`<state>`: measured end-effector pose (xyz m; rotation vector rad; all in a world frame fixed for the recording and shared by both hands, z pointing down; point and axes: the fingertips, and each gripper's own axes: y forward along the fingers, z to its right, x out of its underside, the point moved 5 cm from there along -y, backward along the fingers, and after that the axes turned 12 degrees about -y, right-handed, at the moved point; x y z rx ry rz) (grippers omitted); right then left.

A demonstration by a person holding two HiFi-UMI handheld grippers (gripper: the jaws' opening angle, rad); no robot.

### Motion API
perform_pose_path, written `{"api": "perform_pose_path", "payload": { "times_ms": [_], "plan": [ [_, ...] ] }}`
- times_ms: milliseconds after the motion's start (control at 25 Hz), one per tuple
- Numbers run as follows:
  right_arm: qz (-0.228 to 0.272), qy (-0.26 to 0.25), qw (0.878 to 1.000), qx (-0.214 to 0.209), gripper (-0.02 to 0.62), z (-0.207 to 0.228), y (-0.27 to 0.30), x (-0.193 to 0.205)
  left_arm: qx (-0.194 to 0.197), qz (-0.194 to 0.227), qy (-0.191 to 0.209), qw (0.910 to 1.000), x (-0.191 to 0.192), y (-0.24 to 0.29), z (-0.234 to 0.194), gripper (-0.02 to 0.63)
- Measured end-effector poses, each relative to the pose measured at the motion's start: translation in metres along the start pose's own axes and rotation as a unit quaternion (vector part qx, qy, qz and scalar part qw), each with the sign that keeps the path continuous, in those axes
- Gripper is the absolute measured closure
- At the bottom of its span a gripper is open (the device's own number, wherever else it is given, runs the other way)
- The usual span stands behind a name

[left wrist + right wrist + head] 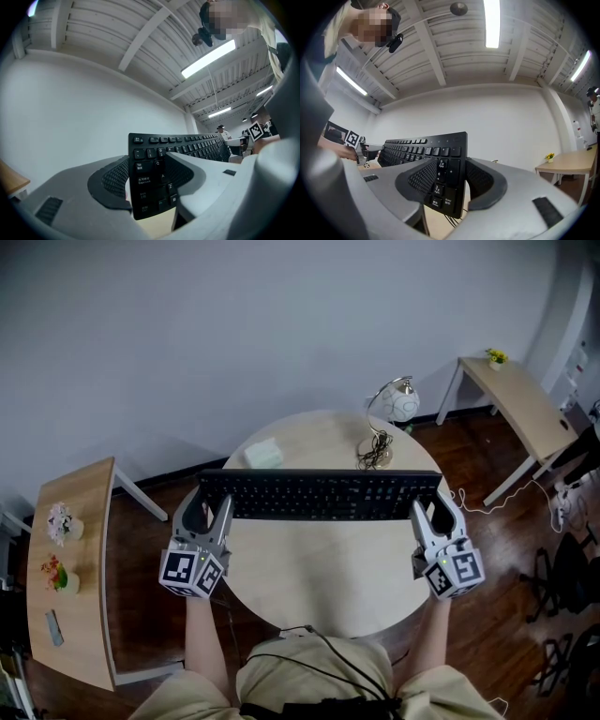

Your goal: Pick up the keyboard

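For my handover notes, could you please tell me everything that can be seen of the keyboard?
The keyboard is a long, black, full-size, plastic-looking board with low keys bearing white legends and a number pad at its right end. It spans the round wooden table crosswise, tilted up with its key face toward the person and the function row uppermost. The left tongs are shut on its left end, the right tongs on its right end; whether its lower edge touches the table I cannot tell.
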<state>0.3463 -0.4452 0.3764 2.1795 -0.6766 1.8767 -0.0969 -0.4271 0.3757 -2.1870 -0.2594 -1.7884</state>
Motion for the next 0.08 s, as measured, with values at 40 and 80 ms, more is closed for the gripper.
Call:
{"api": "perform_pose_path", "payload": {
  "times_ms": [40, 80],
  "plan": [
    [0.001, 0.0, 1.0, -0.001, 0.399, -0.0004, -0.0002, -0.0005, 0.0, -0.001, 0.0, 1.0, -0.0007, -0.0006, 0.0003, 0.387],
    [0.001, 0.0, 1.0, -0.001, 0.399, -0.0007, -0.0003, -0.0009, -0.001, -0.002, 0.001, 1.0, -0.0014, -0.0012, 0.0006, 0.387]
  ]
}}
